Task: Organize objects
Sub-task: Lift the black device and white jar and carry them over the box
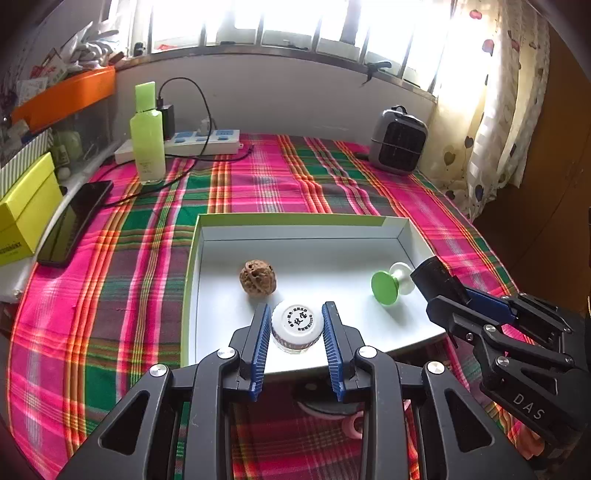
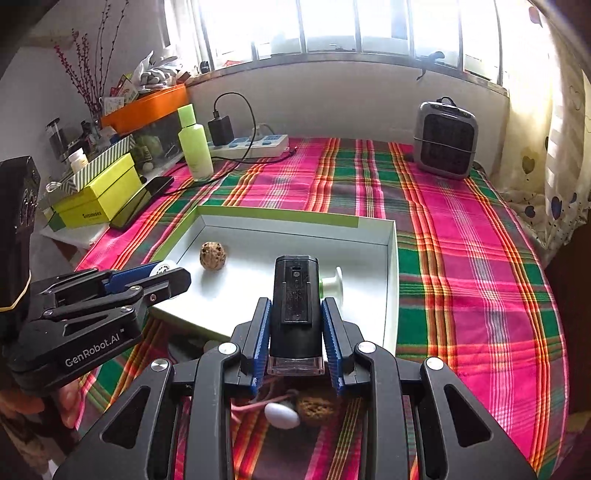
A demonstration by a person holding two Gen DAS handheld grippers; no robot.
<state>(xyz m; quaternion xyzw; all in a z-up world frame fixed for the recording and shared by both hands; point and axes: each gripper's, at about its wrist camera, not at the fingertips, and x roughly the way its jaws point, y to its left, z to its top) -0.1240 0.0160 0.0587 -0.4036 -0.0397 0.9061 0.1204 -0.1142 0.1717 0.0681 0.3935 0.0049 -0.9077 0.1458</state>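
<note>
Tongs over plaid cloth; bright window, curtain behind

Can't read the tiny black print on the white jar cap; too small. Glass base of that jar mostly tucked behind the left tongs. Pink ring thing under the tongs only half showing, rest blocked by the black frame. Green-and-white spool largely hidden behind the black device in the right wrist view. White egg-shaped bit and brown lump peeking out beneath the right tongs, too shadowed to name. Window totally blown out. Yellow box cut off by the left edge, label unreadable.
</note>
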